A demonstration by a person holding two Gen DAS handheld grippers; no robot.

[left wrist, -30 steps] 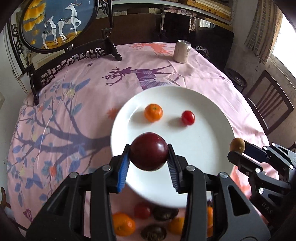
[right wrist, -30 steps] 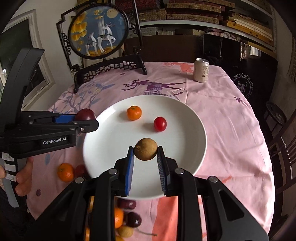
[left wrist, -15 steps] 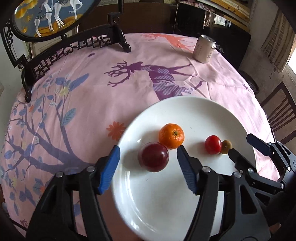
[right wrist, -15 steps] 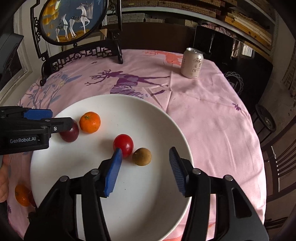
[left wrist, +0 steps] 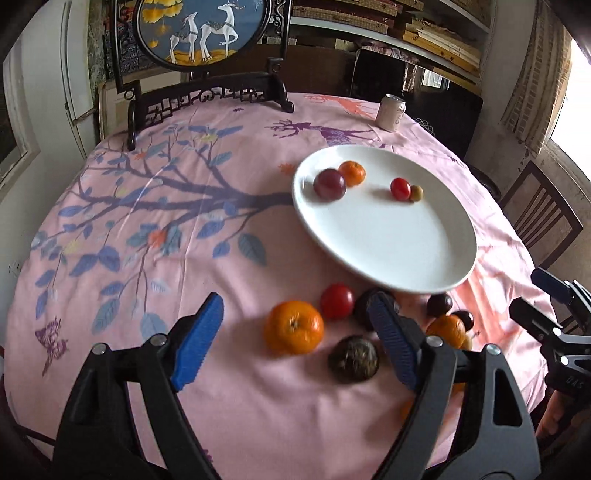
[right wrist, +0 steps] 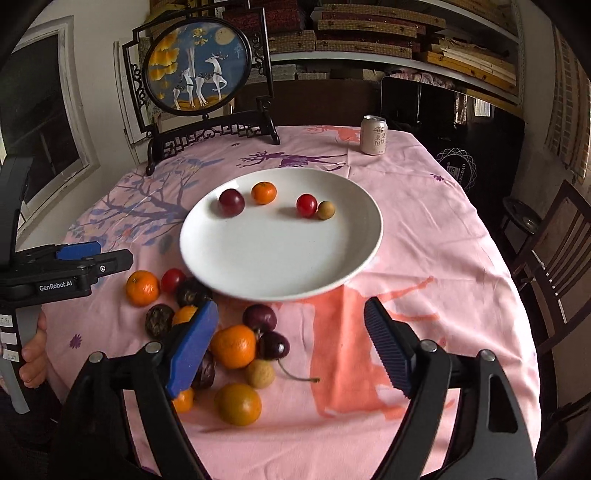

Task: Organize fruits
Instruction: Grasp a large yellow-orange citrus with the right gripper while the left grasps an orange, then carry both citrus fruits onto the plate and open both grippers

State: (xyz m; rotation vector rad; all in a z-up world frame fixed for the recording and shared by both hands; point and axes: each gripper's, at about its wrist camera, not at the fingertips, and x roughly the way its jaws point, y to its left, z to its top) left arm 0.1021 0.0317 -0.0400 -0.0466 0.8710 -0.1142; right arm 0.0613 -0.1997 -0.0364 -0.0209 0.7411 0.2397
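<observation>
A white plate [right wrist: 280, 258] [left wrist: 388, 251] holds a dark red plum [right wrist: 231, 202] [left wrist: 329, 184], a mandarin [right wrist: 263, 192] [left wrist: 351, 173], a cherry tomato [right wrist: 306, 205] [left wrist: 400, 189] and a small tan longan [right wrist: 326, 210] [left wrist: 416, 192]. Several loose fruits lie on the cloth in front of the plate, among them a mandarin [left wrist: 294, 326] [right wrist: 142, 287], a tomato [left wrist: 337, 301] and an orange [right wrist: 233, 346]. My left gripper [left wrist: 295, 343] is open and empty over the loose fruits. My right gripper [right wrist: 288, 347] is open and empty, above the pile.
A pink printed tablecloth [right wrist: 424, 229] covers the round table. A drink can [right wrist: 374, 134] [left wrist: 391, 112] stands at the far right. A framed deer screen on a black stand [right wrist: 199, 70] [left wrist: 203, 33] is at the back. A wooden chair [right wrist: 554, 258] stands at the right.
Both grippers let go of their fruits on the plate, the plum and the longan, opened wide and pulled back toward the near edge over the loose fruits.
</observation>
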